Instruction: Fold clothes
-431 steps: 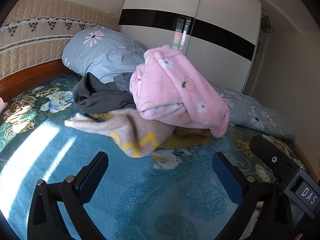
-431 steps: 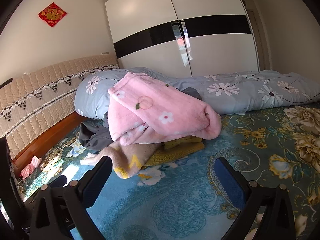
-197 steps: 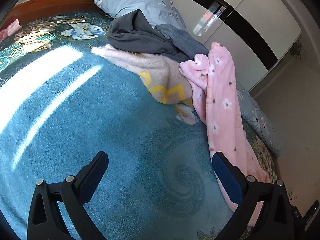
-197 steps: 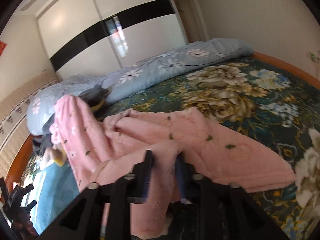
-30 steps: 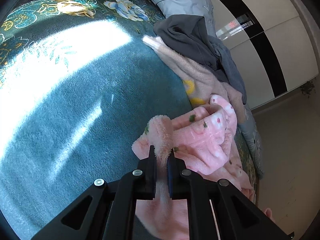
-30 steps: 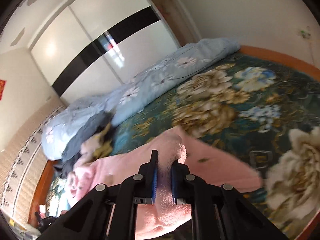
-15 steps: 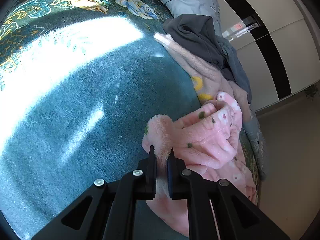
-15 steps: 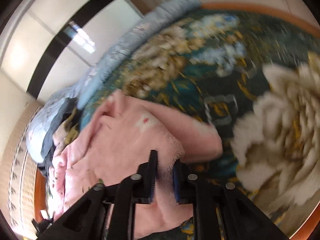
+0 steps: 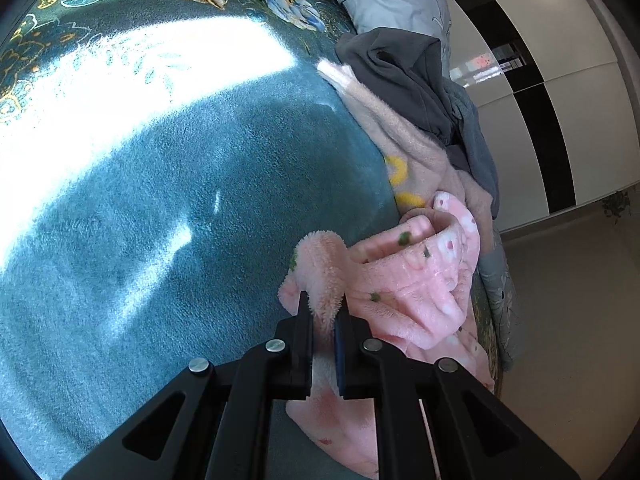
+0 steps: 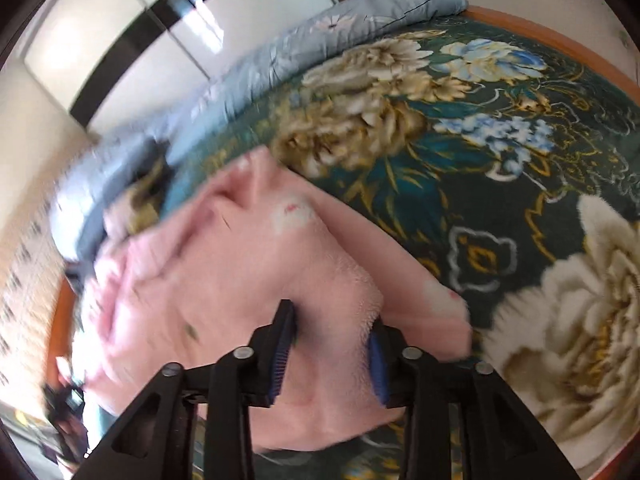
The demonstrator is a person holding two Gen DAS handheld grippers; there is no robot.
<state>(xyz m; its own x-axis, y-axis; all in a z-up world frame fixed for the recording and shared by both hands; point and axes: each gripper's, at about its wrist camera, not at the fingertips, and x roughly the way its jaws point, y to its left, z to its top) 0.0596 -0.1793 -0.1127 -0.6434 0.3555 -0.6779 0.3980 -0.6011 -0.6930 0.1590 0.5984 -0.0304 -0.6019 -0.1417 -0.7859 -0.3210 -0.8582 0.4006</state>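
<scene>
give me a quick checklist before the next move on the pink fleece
1. Left gripper clamped on the pink fleece edge: ok.
2. Right gripper letting go: jaws opening, fleece still between them, not clear yet: not ok.
3. Fleece lying flat on the bed cover: bunched near the left gripper: not ok.
4. Fleece clear of the clothes pile: touching or overlapping it: not ok.
5. Open blanket area free for folding: ok.
6. Fleece's far edges aligned: cannot tell.
</scene>
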